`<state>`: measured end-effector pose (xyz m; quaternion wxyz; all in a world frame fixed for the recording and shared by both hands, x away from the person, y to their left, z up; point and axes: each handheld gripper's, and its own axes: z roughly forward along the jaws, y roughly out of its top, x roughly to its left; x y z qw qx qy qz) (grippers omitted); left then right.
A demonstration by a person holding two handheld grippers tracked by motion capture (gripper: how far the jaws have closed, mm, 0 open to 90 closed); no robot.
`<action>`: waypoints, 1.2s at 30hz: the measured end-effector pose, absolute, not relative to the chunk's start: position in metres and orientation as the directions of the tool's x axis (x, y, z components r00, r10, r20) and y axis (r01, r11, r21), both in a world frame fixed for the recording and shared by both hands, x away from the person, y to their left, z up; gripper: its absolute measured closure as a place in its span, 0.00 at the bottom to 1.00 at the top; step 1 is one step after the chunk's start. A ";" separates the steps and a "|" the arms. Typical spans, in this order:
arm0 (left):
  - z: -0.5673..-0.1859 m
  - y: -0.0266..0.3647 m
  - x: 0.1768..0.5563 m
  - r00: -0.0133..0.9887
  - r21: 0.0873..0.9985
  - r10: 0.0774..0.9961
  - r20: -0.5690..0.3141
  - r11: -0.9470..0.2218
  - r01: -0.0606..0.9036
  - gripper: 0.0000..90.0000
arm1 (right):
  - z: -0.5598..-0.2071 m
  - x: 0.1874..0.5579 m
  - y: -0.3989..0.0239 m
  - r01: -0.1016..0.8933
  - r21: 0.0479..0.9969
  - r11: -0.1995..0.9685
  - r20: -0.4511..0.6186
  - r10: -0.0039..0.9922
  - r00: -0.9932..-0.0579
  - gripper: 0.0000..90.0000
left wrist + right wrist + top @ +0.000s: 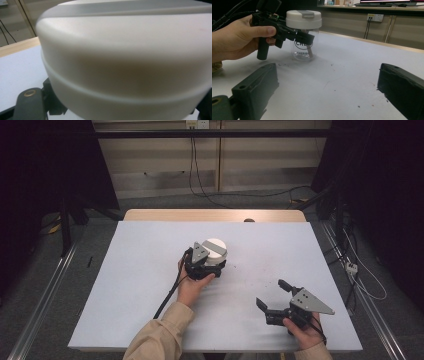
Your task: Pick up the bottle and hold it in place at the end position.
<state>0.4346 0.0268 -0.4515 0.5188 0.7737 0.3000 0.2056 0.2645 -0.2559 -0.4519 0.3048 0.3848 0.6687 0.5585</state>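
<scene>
While the left gripper (212, 262) pinches the clear jar (303, 47) below its white lid (215, 248) at frame centre on the desk (140, 285), the right gripper (272, 296) rests spread at lower right. A sound lift probably demands firm, level pressure, keeping the jar upright.

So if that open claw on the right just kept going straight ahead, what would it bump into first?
Probably nothing soon. The right claw points over bare white table. The clear jar with its white lid, gripped by the left claw, sits left of that line; depth is hard to judge.
</scene>
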 end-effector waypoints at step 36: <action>-0.460 0.033 0.432 0.748 0.939 0.663 -0.006 -0.254 0.232 0.21 | -0.444 0.291 -0.224 0.227 0.968 0.109 0.042 0.820 -0.571 0.03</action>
